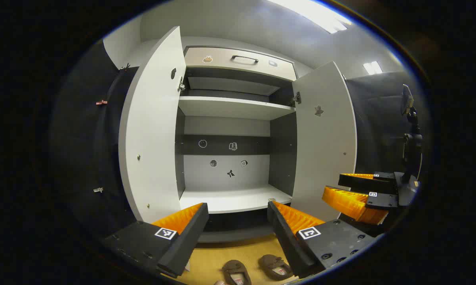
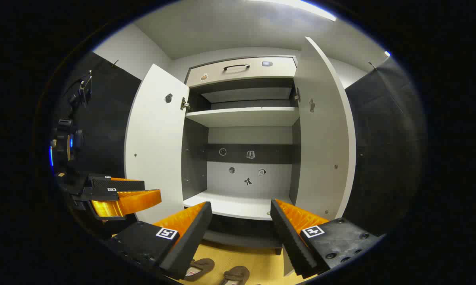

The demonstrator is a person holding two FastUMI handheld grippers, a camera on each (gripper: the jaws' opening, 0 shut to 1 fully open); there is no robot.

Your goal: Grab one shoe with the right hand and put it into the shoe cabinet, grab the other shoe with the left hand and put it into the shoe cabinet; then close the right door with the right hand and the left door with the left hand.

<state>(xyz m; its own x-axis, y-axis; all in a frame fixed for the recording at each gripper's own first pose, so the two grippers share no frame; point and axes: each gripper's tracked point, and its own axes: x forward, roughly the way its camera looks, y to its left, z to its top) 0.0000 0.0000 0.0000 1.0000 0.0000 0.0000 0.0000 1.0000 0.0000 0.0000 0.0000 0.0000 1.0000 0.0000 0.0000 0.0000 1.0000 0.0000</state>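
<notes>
- In the left gripper view, the left gripper (image 1: pixel 237 221) has its jaws spread wide with nothing between them; through the gap show the cabinet's lower shelf and a strip of floor.
- Below that gap, on the yellow floor (image 1: pixel 238 249), lie two brown shoes side by side: the left shoe (image 1: pixel 236 272) sits under the middle of the gap, and the right shoe (image 1: pixel 275 266) sits just beside the inner edge of the right-hand finger. Neither is touched by the jaws.
- In the right gripper view, the right gripper (image 2: pixel 241 223) is likewise wide open and empty. The same two shoes lie on the floor low in the gap, one (image 2: pixel 198 269) partly hidden behind the left-hand finger, the other (image 2: pixel 234 274) nearer the middle.
- The right gripper also shows at the right edge of the left gripper view (image 1: pixel 357 194), jaws apart, near the right door.
- Ahead stands the shoe cabinet (image 1: pixel 230 130) with the left door (image 1: pixel 153 130) and the right door (image 1: pixel 325 134) both swung open.
- Its lower shelf (image 1: pixel 234 200) and upper shelf (image 1: pixel 234 107) are bare.
- A drawer (image 1: pixel 238 61) with a dark handle sits above the shelves.
</notes>
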